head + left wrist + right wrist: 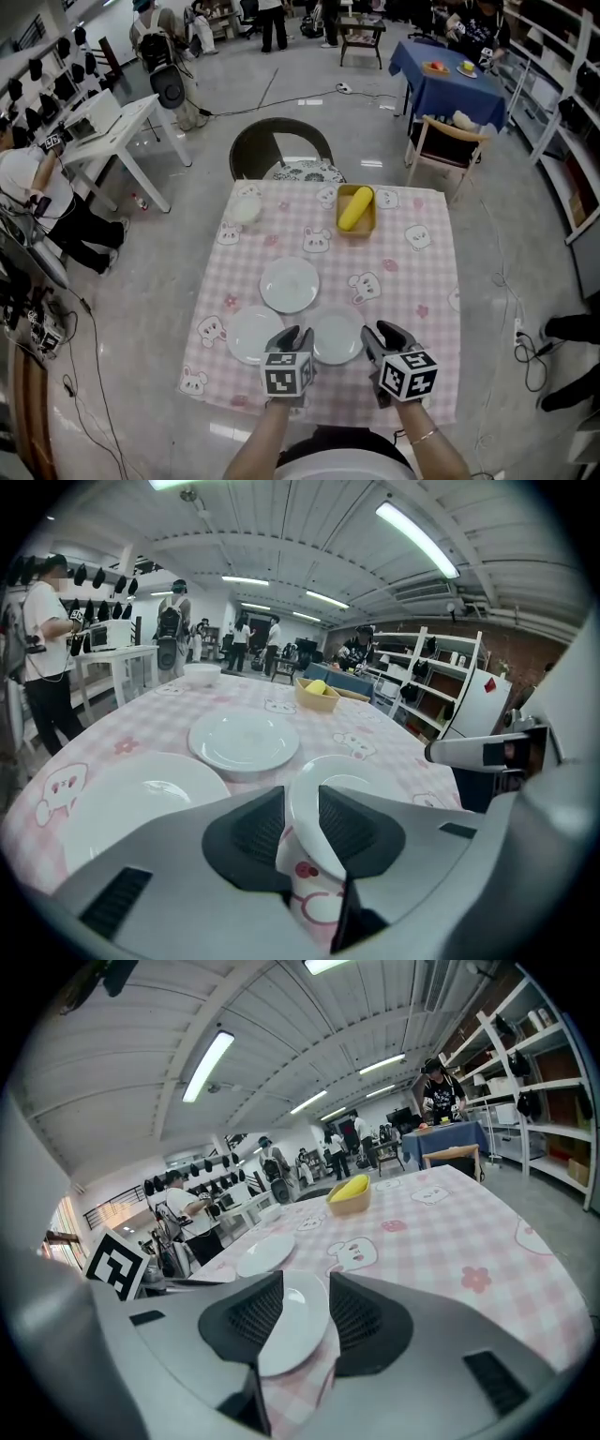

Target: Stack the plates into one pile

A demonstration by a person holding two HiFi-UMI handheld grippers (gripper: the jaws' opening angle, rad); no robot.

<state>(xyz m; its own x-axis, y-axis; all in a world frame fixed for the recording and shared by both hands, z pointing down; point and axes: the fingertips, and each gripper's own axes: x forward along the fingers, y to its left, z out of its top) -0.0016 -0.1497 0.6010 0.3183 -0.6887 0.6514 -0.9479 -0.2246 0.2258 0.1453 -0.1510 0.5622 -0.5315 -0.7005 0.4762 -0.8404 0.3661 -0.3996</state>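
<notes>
The bench (422, 281) is square and covered by a pink-and-white checked cloth printed with white rabbits and small pink flowers. Grey floor runs round it on all sides, and a dark round-backed chair (281, 145) stands against its far edge.

Three plain white round plates lie flat on the left and middle part of the cloth, none on top of another. The far plate (290, 284) sits near the middle of the bench. The near-left plate (251, 335) and the near-right plate (336, 339) lie side by side close to the near edge. The three are close to one another, with narrow strips of cloth between them. To their right only printed cloth shows, as far as the right edge.

At the far side a yellow tray (356, 228) holds a long yellow thing (355, 208). A small white bowl (246, 209) sits near the far left corner, well apart from the plates.

The left gripper (294, 337) is at the left rim of the near-right plate. Its jaws stand a little apart, with the rim showing in the narrow gap and the pads not pressing on it. The right gripper (382, 336) is at the same plate's right rim. Its jaws stand wide, with the plate lying in the gap and not pinched. Each gripper carries a cube with black-and-white square markers.
</notes>
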